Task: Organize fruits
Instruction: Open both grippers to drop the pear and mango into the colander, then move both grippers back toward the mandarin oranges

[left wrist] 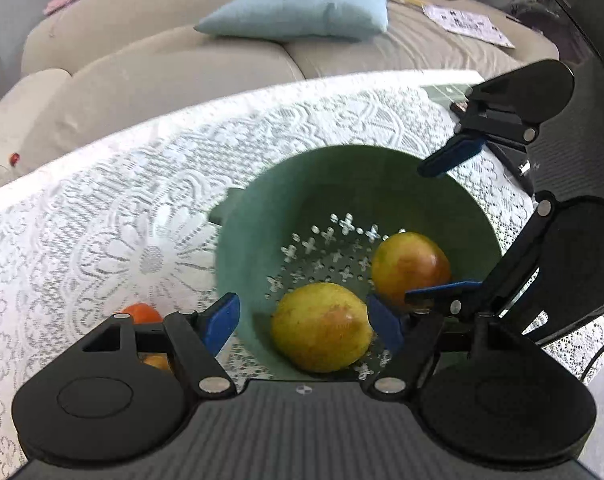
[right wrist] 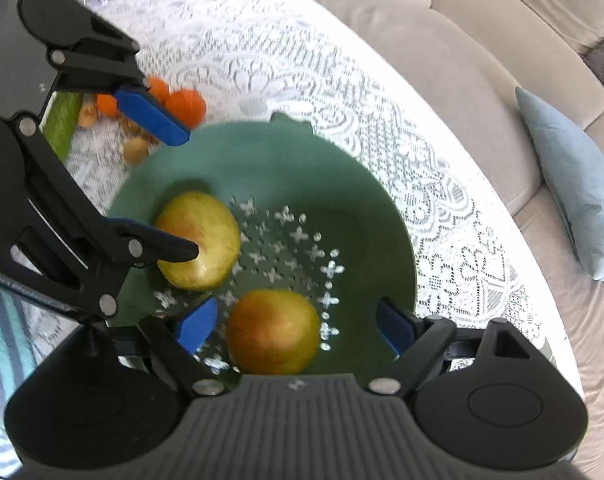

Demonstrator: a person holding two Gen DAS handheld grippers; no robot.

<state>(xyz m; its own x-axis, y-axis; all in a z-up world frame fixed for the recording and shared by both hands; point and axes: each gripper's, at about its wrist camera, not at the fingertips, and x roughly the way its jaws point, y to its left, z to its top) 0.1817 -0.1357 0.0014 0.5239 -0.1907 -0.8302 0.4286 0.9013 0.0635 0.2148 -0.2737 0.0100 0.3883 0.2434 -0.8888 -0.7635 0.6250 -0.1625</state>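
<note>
A green colander (left wrist: 285, 200) (right wrist: 366, 232) stands on the lace-covered table and holds two yellow-red apples. My left gripper (left wrist: 304, 318) is open above the colander's near rim, its jaws either side of one apple (left wrist: 322, 326) without touching it. My right gripper (right wrist: 295, 330) is open over the other apple (right wrist: 273, 330) (left wrist: 412, 266), also apart from it. Each gripper shows in the other's view: the right one (left wrist: 442, 224) and the left one (right wrist: 177, 192). Oranges (right wrist: 185, 106) (left wrist: 141, 313) lie on the table beside the colander.
Small brownish fruits (right wrist: 135, 148) and a green vegetable (right wrist: 63, 122) lie near the oranges. A beige sofa (left wrist: 181, 52) with a light blue cushion (left wrist: 302, 10) runs along the table's far edge. Papers (left wrist: 468, 24) lie on the sofa.
</note>
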